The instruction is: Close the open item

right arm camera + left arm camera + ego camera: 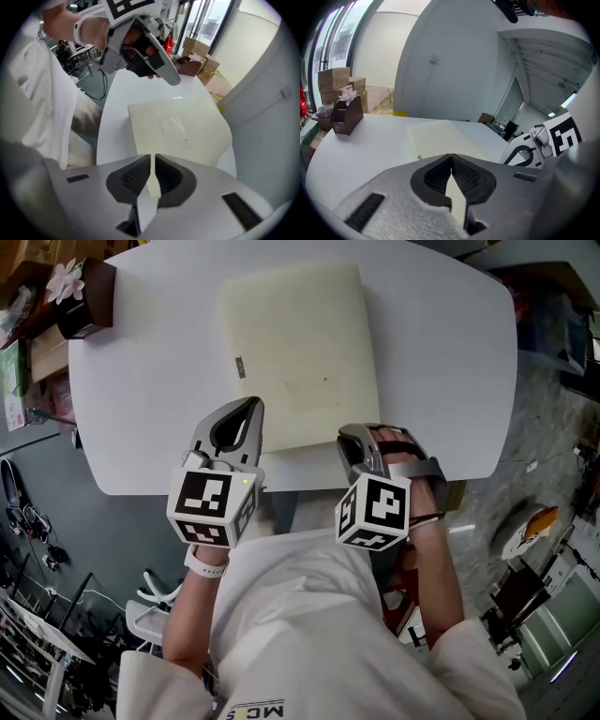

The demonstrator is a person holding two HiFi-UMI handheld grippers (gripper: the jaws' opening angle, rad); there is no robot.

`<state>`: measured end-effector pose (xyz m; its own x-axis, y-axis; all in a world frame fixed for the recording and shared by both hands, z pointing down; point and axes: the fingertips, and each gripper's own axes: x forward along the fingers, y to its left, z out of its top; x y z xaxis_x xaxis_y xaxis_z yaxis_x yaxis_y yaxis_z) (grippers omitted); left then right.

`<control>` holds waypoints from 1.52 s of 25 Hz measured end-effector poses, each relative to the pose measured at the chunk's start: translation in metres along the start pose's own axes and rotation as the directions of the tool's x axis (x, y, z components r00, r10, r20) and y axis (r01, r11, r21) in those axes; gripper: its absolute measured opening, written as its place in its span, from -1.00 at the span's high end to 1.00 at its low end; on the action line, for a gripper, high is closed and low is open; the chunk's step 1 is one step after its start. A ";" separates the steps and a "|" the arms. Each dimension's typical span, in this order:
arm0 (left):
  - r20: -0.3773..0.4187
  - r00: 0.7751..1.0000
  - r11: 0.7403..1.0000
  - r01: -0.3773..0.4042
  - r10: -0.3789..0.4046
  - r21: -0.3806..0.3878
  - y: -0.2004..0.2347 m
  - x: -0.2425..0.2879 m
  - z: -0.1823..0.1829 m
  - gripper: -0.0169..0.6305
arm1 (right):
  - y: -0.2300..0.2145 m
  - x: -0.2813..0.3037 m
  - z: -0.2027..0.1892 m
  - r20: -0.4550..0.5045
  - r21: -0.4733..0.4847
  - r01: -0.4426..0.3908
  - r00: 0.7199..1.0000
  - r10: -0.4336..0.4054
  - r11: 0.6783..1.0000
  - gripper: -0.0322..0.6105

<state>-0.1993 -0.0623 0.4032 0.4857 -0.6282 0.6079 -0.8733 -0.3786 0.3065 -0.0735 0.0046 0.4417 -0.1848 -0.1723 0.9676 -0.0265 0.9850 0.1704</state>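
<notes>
Cream folder (300, 352) lies flat on the white table (141, 381), cover down, with no lifted flap or gap along its edges in any view. By that look the closing is already done, though no view shows whether a catch still needs pressing.

The left gripper (251, 404) hovers just over the folder's near left corner, so the folder stretches ahead of it and off to its right. In its own view its jaws (451, 155) meet at the tips, clenched on nothing.

The right gripper (347, 435) sits at the folder's near right corner, with the folder ahead and to its left. In the right gripper view its jaws (153, 157) stand almost together with a thin slit between the tips and nothing in it; the folder (178, 126) lies beyond them, not touched.

What seems left is only to draw both grippers back, or give the cover a last press if it springs up.
</notes>
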 end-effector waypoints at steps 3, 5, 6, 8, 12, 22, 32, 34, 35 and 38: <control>0.005 1.000 1.000 0.009 -0.009 0.014 -0.006 -0.009 0.006 0.87 | -0.016 -0.012 -0.006 0.003 0.056 0.098 0.995 -0.098 0.994 0.84; 0.009 1.000 1.000 0.013 -0.014 0.024 -0.009 -0.016 0.010 0.87 | -0.023 -0.023 -0.006 0.030 0.118 0.138 0.989 -0.143 0.983 0.84; 0.013 1.000 1.000 0.015 -0.015 0.027 -0.011 -0.020 0.012 0.87 | -0.026 -0.029 -0.004 0.049 0.152 0.148 0.986 -0.157 0.977 0.84; 0.026 1.000 0.999 0.017 -0.018 0.029 -0.015 -0.030 0.017 0.87 | -0.031 -0.043 -0.001 0.083 0.213 0.170 0.978 -0.191 0.962 0.85; 0.060 0.998 0.999 0.023 -0.025 0.039 -0.023 -0.045 0.030 0.87 | -0.046 -0.073 0.003 0.115 0.318 0.247 0.948 -0.296 0.916 0.85; 0.135 0.987 0.995 0.078 -0.085 0.059 -0.046 -0.078 0.053 0.87 | -0.073 -0.152 0.008 0.162 0.606 0.376 0.805 -0.571 0.701 0.85; 0.283 0.955 0.984 0.034 -0.083 0.173 -0.066 -0.123 0.101 0.87 | -0.077 -0.226 0.001 0.150 0.742 0.444 0.620 -0.770 0.502 0.85; 0.315 0.944 0.976 0.024 -0.093 0.215 -0.071 -0.132 0.110 0.87 | -0.077 -0.237 0.004 0.164 0.766 0.438 0.575 -0.802 0.471 0.85; 0.330 0.939 0.974 0.026 -0.101 0.224 -0.075 -0.137 0.114 0.87 | -0.076 -0.243 0.005 0.174 0.780 0.429 0.551 -0.816 0.456 0.85; 0.370 0.920 0.968 0.034 -0.128 0.249 -0.088 -0.150 0.126 0.87 | -0.074 -0.260 0.003 0.194 0.828 0.386 0.485 -0.853 0.408 0.85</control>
<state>-0.1903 -0.0204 0.1932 0.5725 -0.7811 0.2494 -0.8192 -0.5574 0.1350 -0.0262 -0.0231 0.1772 -0.2575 -0.9224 0.2879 -0.8952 0.3398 0.2882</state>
